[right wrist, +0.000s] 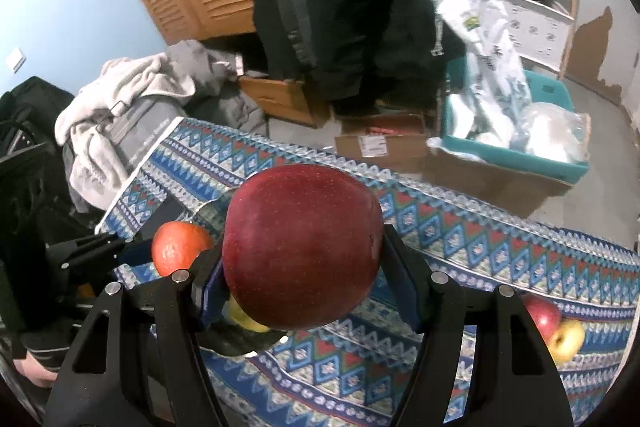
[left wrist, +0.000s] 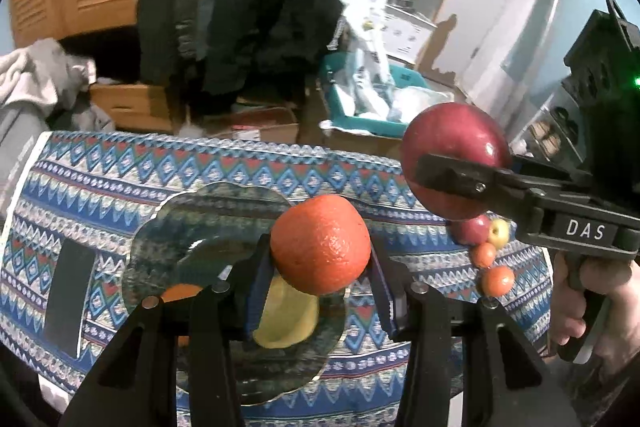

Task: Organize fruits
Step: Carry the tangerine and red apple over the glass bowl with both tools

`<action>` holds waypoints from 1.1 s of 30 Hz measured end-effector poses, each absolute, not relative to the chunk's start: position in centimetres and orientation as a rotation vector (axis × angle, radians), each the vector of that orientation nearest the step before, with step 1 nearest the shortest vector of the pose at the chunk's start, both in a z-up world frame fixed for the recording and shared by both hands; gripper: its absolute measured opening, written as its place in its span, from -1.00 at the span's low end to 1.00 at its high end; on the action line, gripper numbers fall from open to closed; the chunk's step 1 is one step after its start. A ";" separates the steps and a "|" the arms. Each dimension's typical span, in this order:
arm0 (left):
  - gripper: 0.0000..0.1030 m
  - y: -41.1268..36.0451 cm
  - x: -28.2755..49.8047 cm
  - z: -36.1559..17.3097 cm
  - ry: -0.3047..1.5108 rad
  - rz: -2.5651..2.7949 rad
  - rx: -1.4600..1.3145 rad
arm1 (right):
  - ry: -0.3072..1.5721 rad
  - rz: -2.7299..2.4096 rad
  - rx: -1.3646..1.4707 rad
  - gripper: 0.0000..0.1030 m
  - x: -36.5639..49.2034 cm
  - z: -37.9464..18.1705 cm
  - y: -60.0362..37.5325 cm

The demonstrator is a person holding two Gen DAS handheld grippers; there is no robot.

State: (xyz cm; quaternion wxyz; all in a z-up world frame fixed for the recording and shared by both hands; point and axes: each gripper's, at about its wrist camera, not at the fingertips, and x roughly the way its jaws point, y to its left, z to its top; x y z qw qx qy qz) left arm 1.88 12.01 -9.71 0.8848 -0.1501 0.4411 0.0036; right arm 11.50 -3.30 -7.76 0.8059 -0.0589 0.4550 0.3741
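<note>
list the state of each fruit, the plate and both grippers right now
left gripper: shut on the orange
orange: held above the plate
right gripper: shut on the red apple
red apple: held in the air
plate: on the patterned cloth, holding a yellow fruit
loose fruits: resting in a cluster on the cloth, right of the plate

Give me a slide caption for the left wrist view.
Left gripper holds an orange above the plate; right gripper carries a red apple.
</note>
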 end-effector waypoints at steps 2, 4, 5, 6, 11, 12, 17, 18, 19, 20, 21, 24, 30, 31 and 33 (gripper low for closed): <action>-0.10 12.9 1.7 -10.0 0.919 0.023 -0.329 | 0.986 0.814 -0.127 0.33 11.6 -8.2 -2.2; -0.10 13.7 1.7 -10.4 0.923 0.040 -0.342 | 0.996 0.822 -0.131 0.33 11.8 -8.6 -1.5; -0.10 14.3 1.6 -10.6 0.926 0.051 -0.352 | 1.003 0.827 -0.135 0.33 11.9 -8.9 -0.9; -0.10 14.7 1.6 -10.8 0.928 0.059 -0.358 | 1.007 0.828 -0.137 0.33 11.9 -9.1 -0.6; -0.10 16.3 1.6 -11.7 0.938 0.108 -0.373 | 1.037 0.836 -0.162 0.33 12.1 -10.7 1.7; -0.10 16.7 1.7 -12.0 0.942 0.118 -0.377 | 1.045 0.838 -0.164 0.33 12.2 -11.0 2.1; -0.10 18.2 1.9 -13.6 0.968 0.160 -0.397 | 1.075 0.847 -0.181 0.33 12.3 -12.5 3.9; -0.10 18.5 1.9 -14.0 0.975 0.170 -0.400 | 1.082 0.848 -0.183 0.33 12.4 -12.8 4.2; -0.10 18.7 1.9 -14.3 0.980 0.176 -0.401 | 1.090 0.848 -0.184 0.33 12.4 -13.1 4.5; -0.10 19.0 2.0 -14.6 0.986 0.185 -0.405 | 1.103 0.848 -0.183 0.33 12.5 -13.6 4.8; -0.10 19.2 2.1 -14.9 0.991 0.190 -0.409 | 1.113 0.848 -0.182 0.33 12.6 -14.0 5.0; -0.10 19.9 2.4 -15.8 1.004 0.203 -0.424 | 1.143 0.843 -0.190 0.33 12.8 -15.2 5.7; -0.10 20.9 3.1 -17.8 1.032 0.226 -0.454 | 1.196 0.826 -0.198 0.33 13.2 -17.7 6.4; -0.10 21.0 3.3 -18.1 1.036 0.229 -0.457 | 1.203 0.823 -0.201 0.33 13.3 -18.0 6.6; -0.10 21.2 3.3 -18.7 1.046 0.235 -0.460 | 1.217 0.815 -0.211 0.33 13.4 -18.8 6.9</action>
